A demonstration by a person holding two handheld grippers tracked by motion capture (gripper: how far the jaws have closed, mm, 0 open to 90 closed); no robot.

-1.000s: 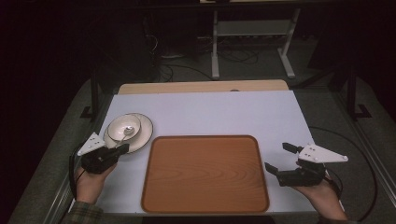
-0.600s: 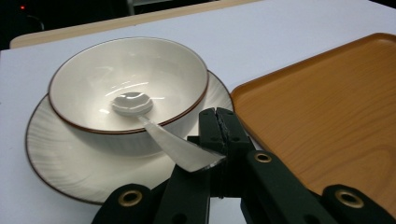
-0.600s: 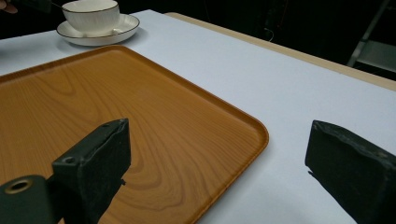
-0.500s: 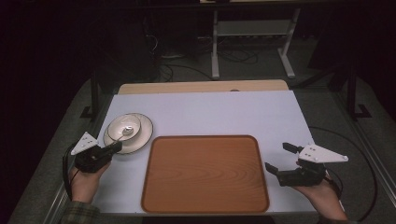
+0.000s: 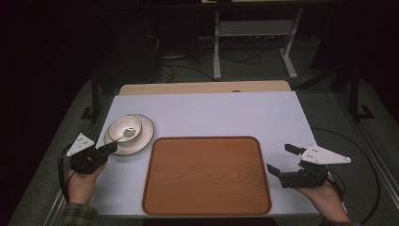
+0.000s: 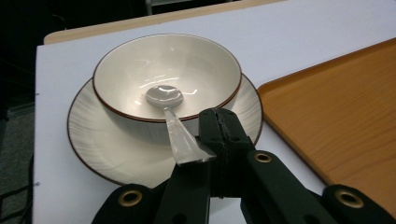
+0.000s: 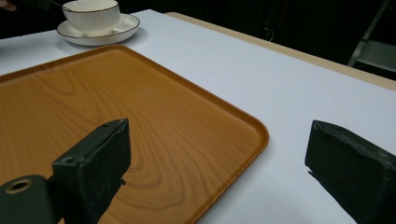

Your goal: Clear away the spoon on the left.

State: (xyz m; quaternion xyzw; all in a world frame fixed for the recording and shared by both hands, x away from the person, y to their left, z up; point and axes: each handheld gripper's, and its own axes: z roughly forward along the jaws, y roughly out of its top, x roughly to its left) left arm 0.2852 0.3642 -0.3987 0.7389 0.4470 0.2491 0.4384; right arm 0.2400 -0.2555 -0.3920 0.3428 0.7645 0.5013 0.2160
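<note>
Left gripper (image 6: 219,140), low centre of its own view, jaws pressed together; spoon (image 6: 175,123) handle lies just beside them, whether it's pinched or only touching is hard to tell. Spoon head sits in the bowl (image 6: 140,65), bowl on the plate (image 6: 93,144), left of the wooden tray (image 5: 207,174). Right gripper (image 5: 288,160), lower right of the high view, jaws wide apart, holding nothing. Judged early: tray bare, nothing moved onto it yet. Jaw-handle contact is hidden.

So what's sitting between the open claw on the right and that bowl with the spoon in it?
In the high view, the wooden tray lies between the right gripper and the bowl; nothing rests on it.
</note>
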